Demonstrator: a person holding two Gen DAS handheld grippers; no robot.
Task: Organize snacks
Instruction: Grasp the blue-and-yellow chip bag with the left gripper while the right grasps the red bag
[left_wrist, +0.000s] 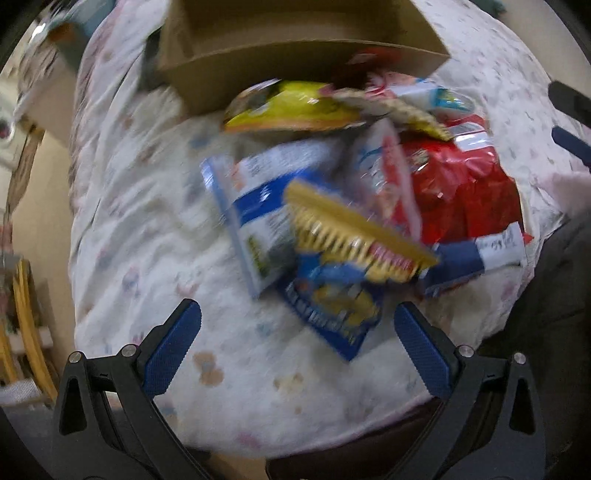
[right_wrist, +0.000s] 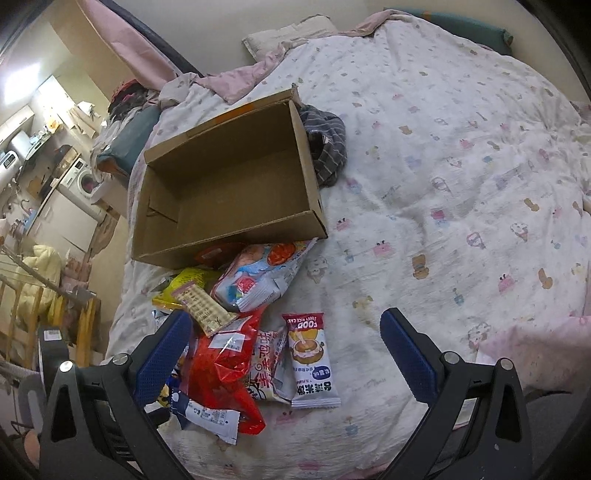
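Snacks lie heaped at the bed's edge below our empty box, so both tongs, left and right, hover spread, pinching nothing.

Bed, covered by a white quilt printed with small pastel cartoon figures — pink-backed where it is folded over at the head. Pillow, cream, against a plain pale wall. Striped grey cloth, crumpled on the quilt. Left of the bed: washing machine, white, under a cluttered counter; wooden rack, yellow — bright light at upper left.
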